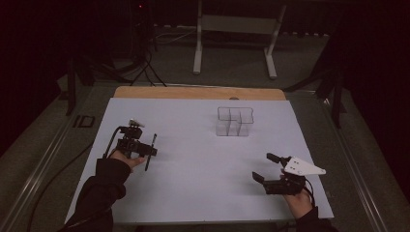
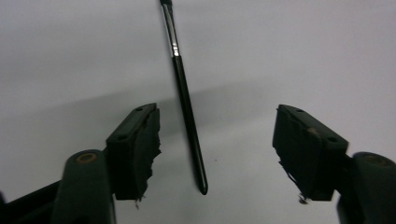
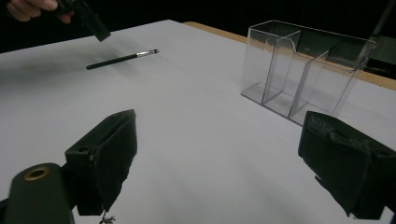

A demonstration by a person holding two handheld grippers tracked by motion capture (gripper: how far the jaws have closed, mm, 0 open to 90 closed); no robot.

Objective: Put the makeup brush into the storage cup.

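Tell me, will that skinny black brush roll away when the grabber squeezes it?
Probably a bit. The brush is thin and looks round, lying flat on the white table, so a nudge from one side could roll it. It looks straight and stiff, so it likely won't bend. Being so slim, it could slip between the left gripper's pads.

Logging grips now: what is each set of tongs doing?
Left tongs: open, straddling the thin black brush on the table.
Right tongs: open, empty.
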